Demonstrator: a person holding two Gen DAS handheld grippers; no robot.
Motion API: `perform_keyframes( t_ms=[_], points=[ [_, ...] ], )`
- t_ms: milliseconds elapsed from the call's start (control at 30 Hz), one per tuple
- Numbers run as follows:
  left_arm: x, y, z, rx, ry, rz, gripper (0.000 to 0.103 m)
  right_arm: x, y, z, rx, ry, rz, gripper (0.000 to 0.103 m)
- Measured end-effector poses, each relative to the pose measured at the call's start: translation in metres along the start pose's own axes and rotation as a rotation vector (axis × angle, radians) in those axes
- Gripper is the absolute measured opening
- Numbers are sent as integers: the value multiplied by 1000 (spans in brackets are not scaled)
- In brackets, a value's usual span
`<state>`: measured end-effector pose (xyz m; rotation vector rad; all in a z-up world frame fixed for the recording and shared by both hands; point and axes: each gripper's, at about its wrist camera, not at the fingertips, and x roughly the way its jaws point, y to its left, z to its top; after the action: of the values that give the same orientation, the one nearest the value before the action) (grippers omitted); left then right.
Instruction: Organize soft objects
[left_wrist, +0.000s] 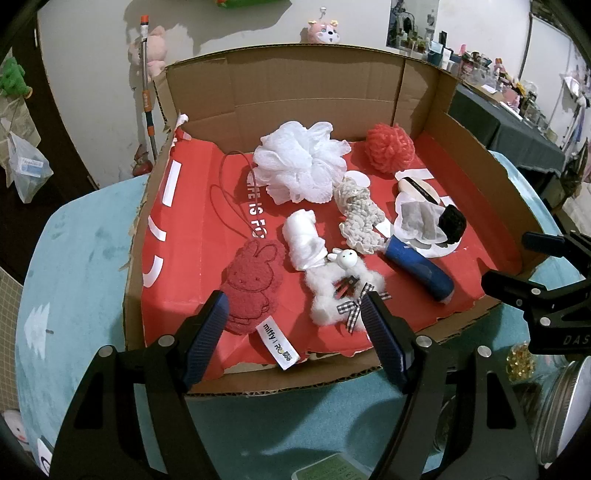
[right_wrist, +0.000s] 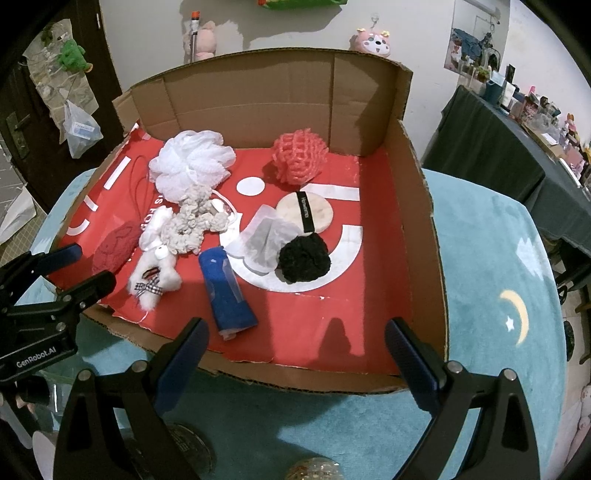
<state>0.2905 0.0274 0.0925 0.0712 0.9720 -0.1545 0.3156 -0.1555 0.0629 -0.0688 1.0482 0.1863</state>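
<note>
Both grippers, left and right, hover at the near edge with jaws spread wide, holding nothing. Box holds every soft item: white pouf, red pouf, blue roll, red bunny cloth, black puff. Items lie loosely scattered, some touching. Stage undetermined: gathered for sorting, or already placed.
</note>
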Motion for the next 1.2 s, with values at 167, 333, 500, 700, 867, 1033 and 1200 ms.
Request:
perform_keyframes(
  t_ms=[167, 333, 500, 700, 867, 1033, 1200],
  points=[
    [0, 0, 0, 0, 0, 0, 73, 0, 0, 0, 1, -1, 2, 98],
    [-1, 0, -1, 3, -3, -4, 73, 0, 0, 0, 1, -2, 2, 98],
    [-6, -3, -2, 12, -19, -10, 73, -2, 0, -1, -6, -14, -6, 98],
    [-27, 1, 0, -4, -69, -16, 73, -18, -5, 1, -5, -56, -17, 98],
    [-65, 4, -2, -7, -156, 2, 73, -47, -8, 1, 4, -125, -10, 98],
    [-106, 4, -17, -26, -254, -4, 83, -92, -4, -12, -4, -228, 13, 103],
    [-149, -9, -48, -16, -368, -19, 92, -142, 8, -42, -43, -346, 22, 103]
  ],
)
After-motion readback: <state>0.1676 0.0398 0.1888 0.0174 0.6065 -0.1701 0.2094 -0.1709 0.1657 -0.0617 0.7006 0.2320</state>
